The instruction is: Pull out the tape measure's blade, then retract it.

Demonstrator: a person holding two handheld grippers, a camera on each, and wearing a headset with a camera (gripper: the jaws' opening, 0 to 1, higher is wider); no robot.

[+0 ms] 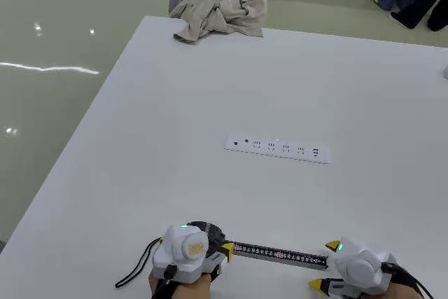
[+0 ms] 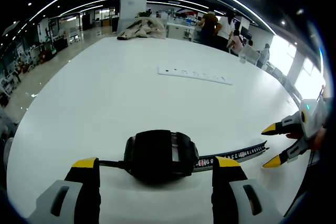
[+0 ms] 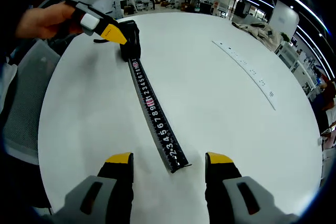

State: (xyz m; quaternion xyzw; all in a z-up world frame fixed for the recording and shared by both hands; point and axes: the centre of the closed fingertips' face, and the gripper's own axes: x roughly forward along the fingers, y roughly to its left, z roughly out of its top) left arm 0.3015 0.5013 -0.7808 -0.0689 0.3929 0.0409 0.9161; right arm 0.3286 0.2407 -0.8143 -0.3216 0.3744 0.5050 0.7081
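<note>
Two claws, both released: in the head view your left gripper sits over the black tape measure case at the near left of the white table. The blade lies flat, running right to your right gripper, whose yellow tips stand spread around the blade's end. A power strip lies well beyond, and a jacket is heaped at the far edge. In the left gripper view the case rests between your jaws with a gap on each side, so nothing is clamped yet, and its wrist strap trails past the left jaw. In the right gripper view the end hook lies on the table between your open jaws, touched by neither, and the numbered blade stretches away to the case. The pull looks done, so the retraction is likely next. Close your left jaws squarely on the case's flanks first, keeping off the strap. Then pinch the blade just behind the hook and walk it back towards the case, so it does not whip in or drag the case across the table. I cannot see a lock button from here, so check for one.
</note>
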